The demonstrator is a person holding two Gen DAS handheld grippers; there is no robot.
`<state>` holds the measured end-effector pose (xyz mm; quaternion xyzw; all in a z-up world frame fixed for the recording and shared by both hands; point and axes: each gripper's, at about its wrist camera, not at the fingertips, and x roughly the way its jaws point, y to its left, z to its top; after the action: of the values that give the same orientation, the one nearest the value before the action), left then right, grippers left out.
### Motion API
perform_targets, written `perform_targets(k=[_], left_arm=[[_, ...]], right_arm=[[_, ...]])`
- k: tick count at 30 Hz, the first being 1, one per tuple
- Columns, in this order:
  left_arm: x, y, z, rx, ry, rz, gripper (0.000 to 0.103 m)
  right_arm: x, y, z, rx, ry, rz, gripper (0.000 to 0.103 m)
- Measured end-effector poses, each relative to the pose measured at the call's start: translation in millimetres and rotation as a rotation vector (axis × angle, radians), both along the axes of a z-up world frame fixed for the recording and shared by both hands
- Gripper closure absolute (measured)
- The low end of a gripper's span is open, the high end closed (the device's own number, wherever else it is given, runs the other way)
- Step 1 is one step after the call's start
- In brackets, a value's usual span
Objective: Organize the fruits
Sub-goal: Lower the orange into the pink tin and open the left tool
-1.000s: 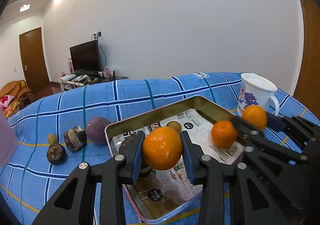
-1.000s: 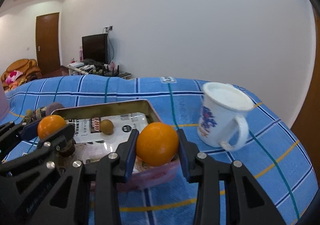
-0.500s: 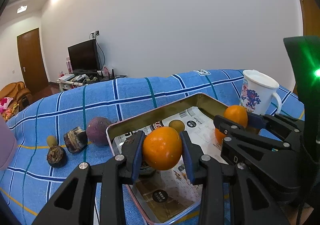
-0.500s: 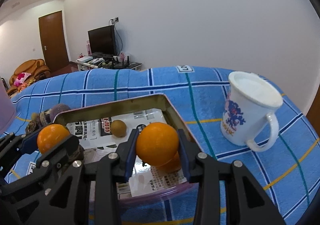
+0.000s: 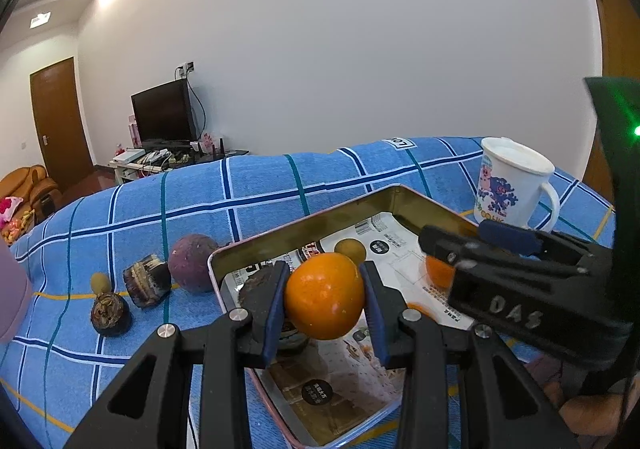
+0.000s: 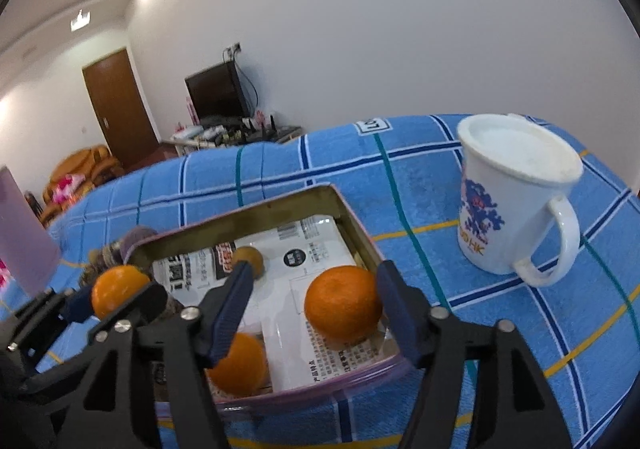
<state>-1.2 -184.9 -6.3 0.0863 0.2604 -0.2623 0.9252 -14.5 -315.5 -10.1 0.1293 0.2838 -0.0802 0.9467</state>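
Right gripper (image 6: 314,305) has just been opening over the tin tray (image 6: 256,215), its jaws apart around a released orange (image 6: 343,303).

That orange sits on the printed paper lining near the tray's right wall, clear of both pads, with a second orange (image 6: 240,365) and a small brown fruit (image 6: 250,259) nearby. Left gripper (image 5: 322,303) is clamped on a third orange (image 5: 322,301) above the tray. A white mug (image 6: 512,201) stands on the blue checked cloth (image 6: 420,177).
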Motion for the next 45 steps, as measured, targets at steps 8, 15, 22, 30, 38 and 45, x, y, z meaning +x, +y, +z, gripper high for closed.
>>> perform_targets(k=[8,15,22,30,38,45], left_arm=[[-17,-1,6,0.023,-0.088,0.021,0.019],[-16,3,7,0.011,-0.090,0.044,0.019],[-15,6,7,0.002,-0.078,0.060,0.019],[-12,9,6,-0.004,-0.057,0.079,0.019],[-11,13,5,-0.003,-0.045,0.090,0.019],[-10,21,4,-0.015,-0.035,0.123,0.019]], right_arm=[[-35,25,22,-0.158,-0.168,-0.063,0.004],[-51,27,29,-0.188,-0.246,-0.142,0.001],[-50,23,26,-0.176,-0.231,-0.164,0.001],[-51,24,26,-0.182,-0.232,-0.167,0.001],[-51,23,26,-0.183,-0.233,-0.165,0.001],[-53,25,26,-0.198,-0.247,-0.165,0.001]])
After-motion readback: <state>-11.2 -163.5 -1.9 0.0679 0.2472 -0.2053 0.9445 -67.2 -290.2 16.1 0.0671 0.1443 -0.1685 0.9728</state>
